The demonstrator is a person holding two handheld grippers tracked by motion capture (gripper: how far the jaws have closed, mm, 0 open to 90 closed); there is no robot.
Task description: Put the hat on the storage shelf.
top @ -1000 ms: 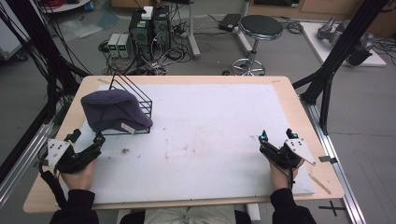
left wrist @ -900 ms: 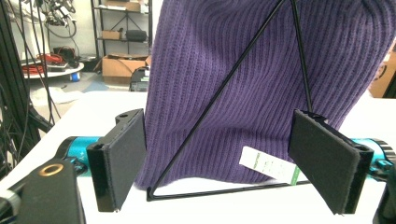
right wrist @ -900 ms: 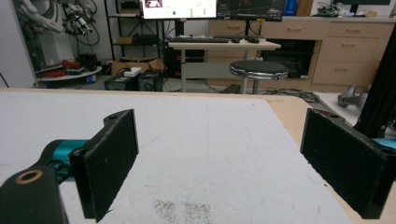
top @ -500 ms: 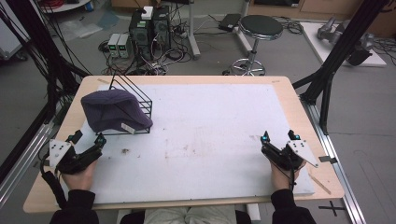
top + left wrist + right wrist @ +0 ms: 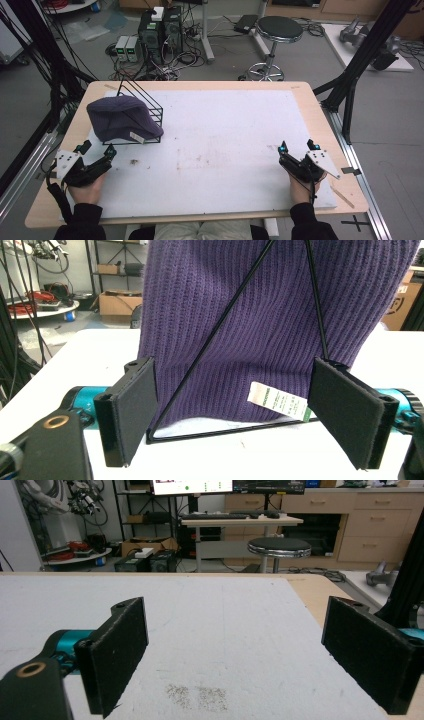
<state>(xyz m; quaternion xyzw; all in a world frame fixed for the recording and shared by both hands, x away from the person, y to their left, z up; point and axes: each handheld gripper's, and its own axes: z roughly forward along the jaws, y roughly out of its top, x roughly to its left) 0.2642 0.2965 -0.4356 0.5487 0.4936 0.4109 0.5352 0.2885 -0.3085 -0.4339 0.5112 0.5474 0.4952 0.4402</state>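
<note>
Beanie (image 5: 121, 119): a purple knitted hat is seen draped over a black wire rack (image 5: 148, 104) at the far left of the white mat (image 5: 225, 150); in the left gripper view its ribbed knit (image 5: 270, 315) is shown close up.
Label: a white tag (image 5: 278, 401) is seen at the hat's lower edge, just above the rack's bottom wire; in the high view it is reduced to a small pale patch (image 5: 136, 136).
Rack wires: two slanted black wires (image 5: 220, 325) are seen crossing in front of the knit in the left gripper view.
Left gripper (image 5: 96, 149): held near the front left of the mat, just short of the rack; its jaws are spread wide, nothing between them, and are aimed at the hat.
Right gripper (image 5: 298, 146): held near the front right edge, well apart from the hat; its jaws are likewise spread wide over bare mat.
Mat stain: a speckled brown patch (image 5: 197, 695) is shown ahead of the right jaws.
Background: a round stool (image 5: 279, 546) and a desk with monitors (image 5: 240, 517) are seen beyond the table in the right gripper view; computer towers (image 5: 161, 30) on the floor are shown from above.
</note>
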